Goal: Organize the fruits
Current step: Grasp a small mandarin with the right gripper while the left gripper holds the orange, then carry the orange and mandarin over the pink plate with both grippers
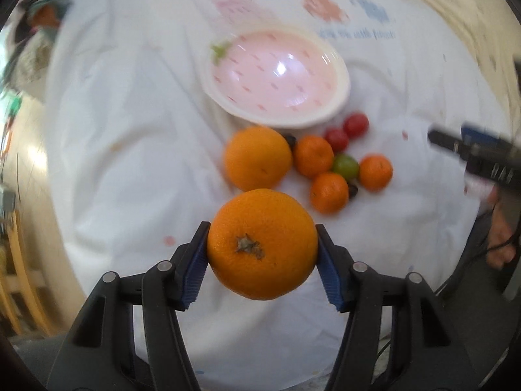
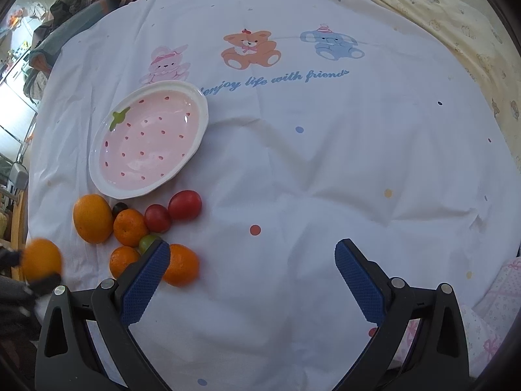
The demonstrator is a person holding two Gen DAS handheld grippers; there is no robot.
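My left gripper point(image 1: 262, 238) is shut on a large orange point(image 1: 262, 244) and holds it above the white cloth, short of the pink strawberry-pattern bowl point(image 1: 338, 68). The held orange also shows blurred at the left edge of the right wrist view point(image 2: 41, 259). A second large orange point(image 1: 257, 158), three small mandarins point(image 1: 313, 155), two red tomatoes point(image 1: 355, 125), a green grape point(image 1: 345, 165) and dark grapes point(image 1: 353, 191) lie in a cluster in front of the empty bowl point(image 2: 97, 150). My right gripper point(image 2: 252, 251) is open and empty, just right of the cluster point(image 2: 130, 226).
The white cloth point(image 2: 325, 163) with printed bears and the words "enjoy life with friends" covers the surface. Piled clothes point(image 2: 75, 3) lie at the far left. A yellowish patterned sheet point(image 2: 456, 32) borders the cloth on the right.
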